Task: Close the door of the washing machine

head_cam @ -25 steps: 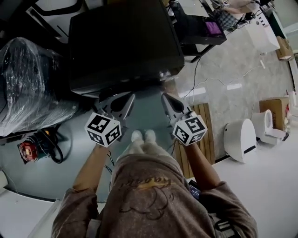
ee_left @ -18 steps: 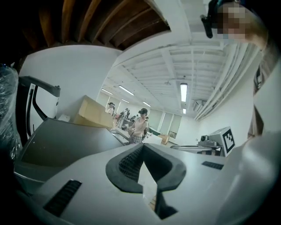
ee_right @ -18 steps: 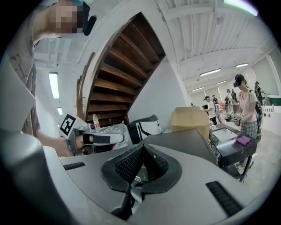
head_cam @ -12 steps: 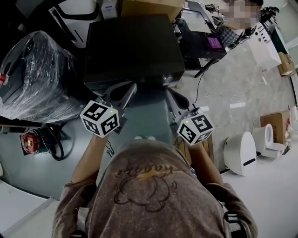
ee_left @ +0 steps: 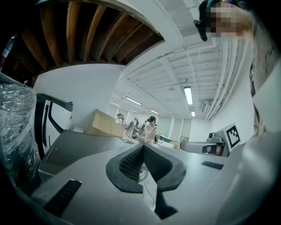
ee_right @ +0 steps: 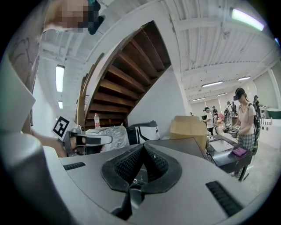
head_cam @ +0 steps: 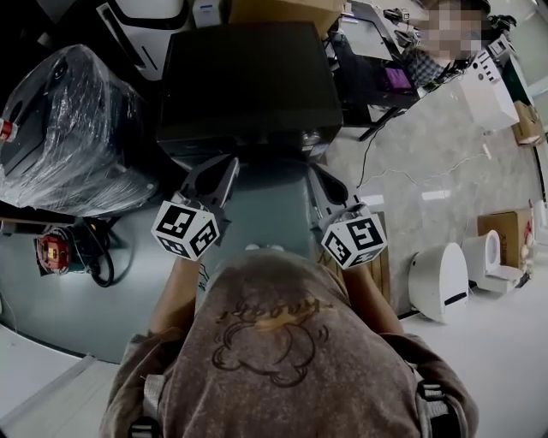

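- In front of the person, under both claws: washing machine, a dark cabinet seen from above; door on the front face, out of sight (open or closed not tellable).
- Left claw, right claw: both pressed together, empty, level at the cabinet's front edge.
- Step, as judged: approach; door not yet touched.
- Next, likely: down to the door's free edge, then a steady push until latched.
- Nearby: film-wrapped bundle at left, cardboard box behind; neither in the way.

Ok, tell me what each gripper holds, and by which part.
Nothing is held: the left gripper and the right gripper are both shut, empty.
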`<state>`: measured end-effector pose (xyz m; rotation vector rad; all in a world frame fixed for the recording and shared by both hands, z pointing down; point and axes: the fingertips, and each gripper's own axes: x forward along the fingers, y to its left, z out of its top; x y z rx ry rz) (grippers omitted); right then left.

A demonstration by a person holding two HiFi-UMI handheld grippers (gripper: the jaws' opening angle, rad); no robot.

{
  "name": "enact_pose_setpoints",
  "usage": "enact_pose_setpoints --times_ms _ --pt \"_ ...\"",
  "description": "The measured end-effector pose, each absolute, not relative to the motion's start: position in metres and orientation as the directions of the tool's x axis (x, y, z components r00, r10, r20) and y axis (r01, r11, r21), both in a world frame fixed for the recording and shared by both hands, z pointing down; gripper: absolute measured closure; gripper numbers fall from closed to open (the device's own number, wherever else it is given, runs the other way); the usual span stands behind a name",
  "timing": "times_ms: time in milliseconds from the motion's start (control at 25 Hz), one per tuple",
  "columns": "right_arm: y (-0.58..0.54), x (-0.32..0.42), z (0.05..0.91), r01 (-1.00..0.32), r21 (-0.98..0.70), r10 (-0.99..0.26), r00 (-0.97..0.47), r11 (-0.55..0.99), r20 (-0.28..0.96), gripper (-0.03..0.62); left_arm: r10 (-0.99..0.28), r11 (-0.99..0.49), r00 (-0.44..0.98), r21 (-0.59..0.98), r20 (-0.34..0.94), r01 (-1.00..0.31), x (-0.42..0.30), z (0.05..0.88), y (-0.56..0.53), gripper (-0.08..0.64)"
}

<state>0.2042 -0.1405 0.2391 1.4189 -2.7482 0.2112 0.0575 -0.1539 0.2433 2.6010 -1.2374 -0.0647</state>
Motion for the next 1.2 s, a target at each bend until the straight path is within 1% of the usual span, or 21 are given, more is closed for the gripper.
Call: enact_pose_setpoints --times_ms 160,560,1000,1200 --pt "-0.138 0.208 0.251 -0.816 -0.103 -0.811 -0.577 0.568 0.098 0.593 -0.78 -0.578 0.618 0.269 0.093 -0.77 0.055 0.267 -0.148 0.558" --pt "-0.14 0.208 0.292 -0.812 -0.139 -0.8 -0.583 0.566 0.146 0.593 -0.776 -0.582 0.618 0.236 0.124 -0.778 0.063 0.3 -0.145 0.558" --pt "-0.143 0.209 0.305 -0.823 -0.153 -0.806 -0.567 0.547 0.17 0.593 -0.789 -0.551 0.598 0.268 0.141 -0.79 0.058 0.311 -0.146 0.558" --pt "-0.145 0.213 0.304 -0.83 -0.156 -0.814 -0.556 0.535 0.167 0.593 -0.796 -0.542 0.587 0.259 0.148 -0.799 0.057 0.309 -0.147 0.558"
